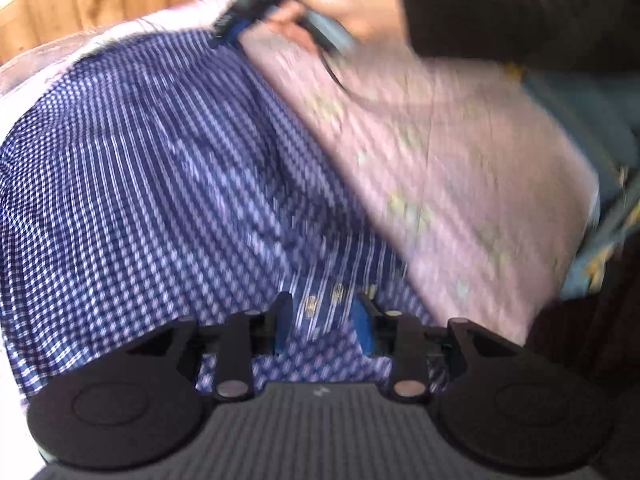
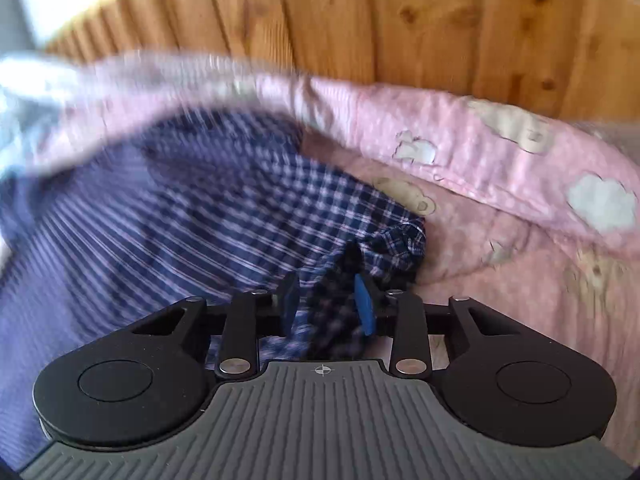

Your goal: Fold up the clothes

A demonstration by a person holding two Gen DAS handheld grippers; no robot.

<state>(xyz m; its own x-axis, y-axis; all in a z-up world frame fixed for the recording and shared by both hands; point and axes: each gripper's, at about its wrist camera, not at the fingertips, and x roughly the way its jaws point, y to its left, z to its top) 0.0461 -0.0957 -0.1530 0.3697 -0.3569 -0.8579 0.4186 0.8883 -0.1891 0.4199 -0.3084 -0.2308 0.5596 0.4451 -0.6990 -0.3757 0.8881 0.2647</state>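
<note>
A blue and white checked shirt (image 1: 152, 168) lies spread on a pink bed cover (image 1: 440, 152). My left gripper (image 1: 326, 320) is shut on the shirt's near edge, by the buttons. My right gripper (image 2: 328, 304) is shut on a bunched part of the same shirt (image 2: 224, 208). In the left wrist view the right gripper (image 1: 240, 20) shows at the far end of the shirt, held by a hand. Both views are blurred by motion.
A pink quilt with white clouds and bears (image 2: 520, 148) is bunched along a wooden panel wall (image 2: 400, 20). The person's dark sleeve (image 1: 520, 8) reaches in from the top right. The bed's edge (image 1: 576, 240) runs down the right side.
</note>
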